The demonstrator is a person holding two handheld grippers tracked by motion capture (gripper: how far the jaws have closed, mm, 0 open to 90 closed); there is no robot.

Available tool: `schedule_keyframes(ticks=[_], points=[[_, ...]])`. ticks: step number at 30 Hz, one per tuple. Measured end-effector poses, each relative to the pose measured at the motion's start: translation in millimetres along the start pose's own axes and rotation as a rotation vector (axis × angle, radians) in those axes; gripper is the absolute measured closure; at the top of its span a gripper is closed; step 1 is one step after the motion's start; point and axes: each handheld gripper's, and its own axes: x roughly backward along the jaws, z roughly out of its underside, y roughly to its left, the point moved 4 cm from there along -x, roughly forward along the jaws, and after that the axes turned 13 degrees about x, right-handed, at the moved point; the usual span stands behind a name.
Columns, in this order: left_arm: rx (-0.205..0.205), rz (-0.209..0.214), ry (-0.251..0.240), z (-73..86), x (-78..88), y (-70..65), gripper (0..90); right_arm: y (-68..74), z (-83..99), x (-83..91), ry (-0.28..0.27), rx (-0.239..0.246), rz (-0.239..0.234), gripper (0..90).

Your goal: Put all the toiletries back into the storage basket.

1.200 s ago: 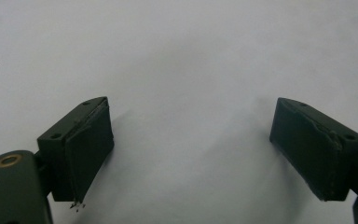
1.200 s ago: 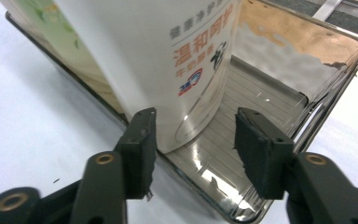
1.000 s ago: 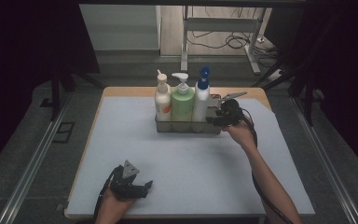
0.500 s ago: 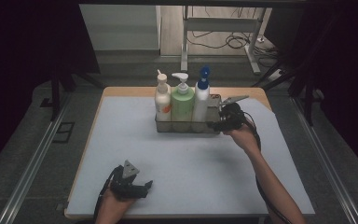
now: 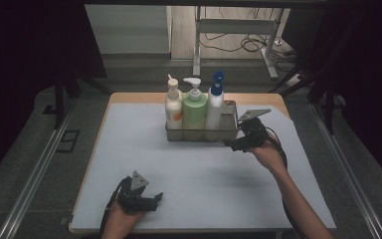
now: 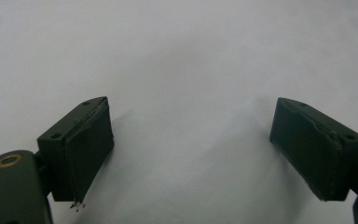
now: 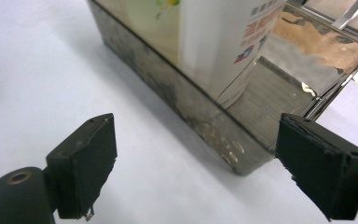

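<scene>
A metal wire tray (image 5: 229, 133) stands at the back middle of the white table. It holds a white bottle with an orange label (image 5: 173, 107), a green pump bottle (image 5: 195, 110) and a white bottle with a blue cap (image 5: 214, 107). My right gripper (image 5: 233, 145) hovers off the tray's near right corner; its jaws have just been opening and stand open, with nothing pressed between them. In the right gripper view (image 7: 191, 172) the tray's corner (image 7: 233, 158) lies just ahead of the pads, beside the white bottle (image 7: 223, 46). My left gripper (image 5: 151, 199) rests open near the front edge (image 6: 191, 158).
The white table mat (image 5: 189, 169) stretches between the two hands. Its wooden edge (image 5: 129, 97) shows at the back. A metal stand and cables (image 5: 238, 40) sit on the floor beyond the table, and dark rails run along both sides.
My right gripper has drawn back from the tray's right end toward the person, and its jaws stand wider. The left gripper has stayed put.
</scene>
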Motion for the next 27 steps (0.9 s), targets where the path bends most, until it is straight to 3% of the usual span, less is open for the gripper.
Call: schedule_keyframes(ticks=[17, 27], points=[[0.0, -0.001, 0.0, 0.0, 0.0, 0.0, 12.8, 24.9, 24.0, 30.8, 0.006, 0.074, -0.012, 0.0], [0.001, -0.001, 0.0, 0.1, 0.0, -0.1, 12.8, 37.9, 52.4, 41.0, 0.009, 0.069, -0.025, 0.0]])
